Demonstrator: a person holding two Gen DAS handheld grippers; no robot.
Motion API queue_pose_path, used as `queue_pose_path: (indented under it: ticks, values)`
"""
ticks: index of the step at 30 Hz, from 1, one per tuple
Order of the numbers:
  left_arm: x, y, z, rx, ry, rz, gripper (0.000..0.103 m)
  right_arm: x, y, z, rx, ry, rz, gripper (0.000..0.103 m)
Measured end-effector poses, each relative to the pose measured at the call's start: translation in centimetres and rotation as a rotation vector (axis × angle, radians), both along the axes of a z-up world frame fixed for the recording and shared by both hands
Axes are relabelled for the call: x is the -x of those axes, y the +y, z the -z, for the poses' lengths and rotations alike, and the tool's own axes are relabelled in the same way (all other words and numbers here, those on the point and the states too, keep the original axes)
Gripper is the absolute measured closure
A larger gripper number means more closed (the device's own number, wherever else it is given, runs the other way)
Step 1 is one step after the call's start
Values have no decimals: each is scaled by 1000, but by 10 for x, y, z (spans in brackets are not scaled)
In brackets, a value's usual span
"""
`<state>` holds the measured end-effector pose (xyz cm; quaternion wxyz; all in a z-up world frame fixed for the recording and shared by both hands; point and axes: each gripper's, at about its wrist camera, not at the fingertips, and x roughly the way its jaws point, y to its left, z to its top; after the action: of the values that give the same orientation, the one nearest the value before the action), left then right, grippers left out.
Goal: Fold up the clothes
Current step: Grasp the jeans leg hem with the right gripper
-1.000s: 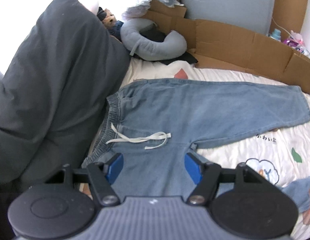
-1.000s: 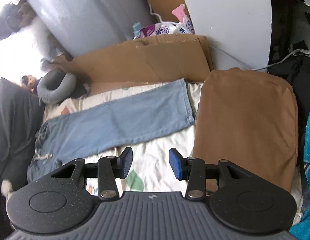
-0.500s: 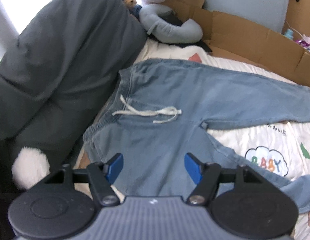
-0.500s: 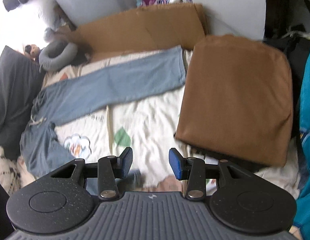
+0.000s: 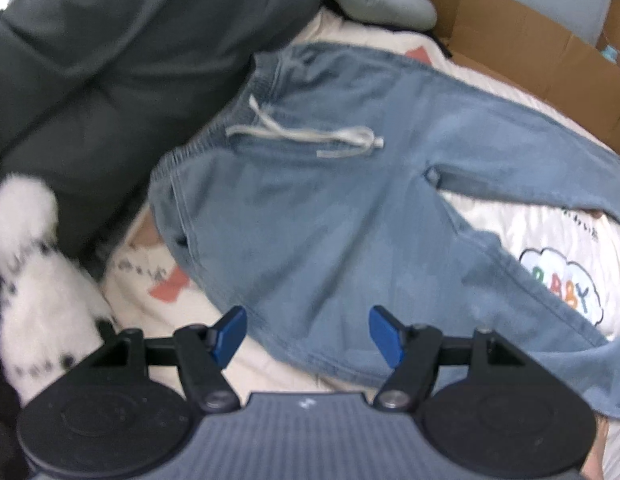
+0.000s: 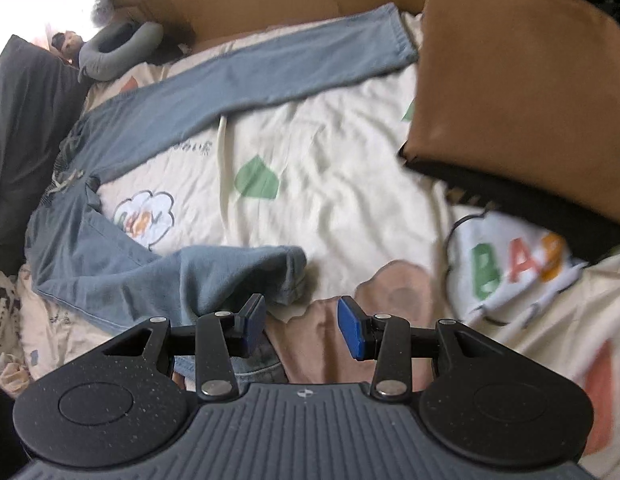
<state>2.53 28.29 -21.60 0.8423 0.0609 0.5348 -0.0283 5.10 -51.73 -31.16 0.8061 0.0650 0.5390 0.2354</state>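
Jeans [image 5: 330, 208]: soft pale-blue denim, flat on a wrinkled cream sheet [image 6: 330, 168].
Left gripper [image 5: 307, 334]: blue pads spread, empty.
Right gripper [image 6: 301, 322]: pads apart, empty.

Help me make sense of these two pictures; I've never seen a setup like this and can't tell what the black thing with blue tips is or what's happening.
There is no robot here. A person holds a hand-held gripper in each hand, and each gripper carries a wide-angle camera looking forward along its two fingers. So the black shape at the bottom of each picture is the gripper itself, and the blue tips are its fingers.

One picture comes from the left gripper, the other from the right gripper. Both look down at a bed covered with a cream cartoon-print sheet.

Spread on it is a pair of light blue drawstring trousers, legs apart. The left gripper is over the hip area; the right is near the cuff of the nearer leg. Both are open and hold nothing.

Around the bed: a dark grey quilt, a brown cushion, a grey neck pillow and cardboard.
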Motion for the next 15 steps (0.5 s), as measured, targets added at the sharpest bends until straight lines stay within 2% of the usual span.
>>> queue_pose_path:
  ticks: [8,15]
  values:
    - [8,6,48,39,59,-50,33,-16,35,37,33,0,7,56]
    - [13,3,84,128,91,-120,33,-27,52,56,46,-2,-8,56]
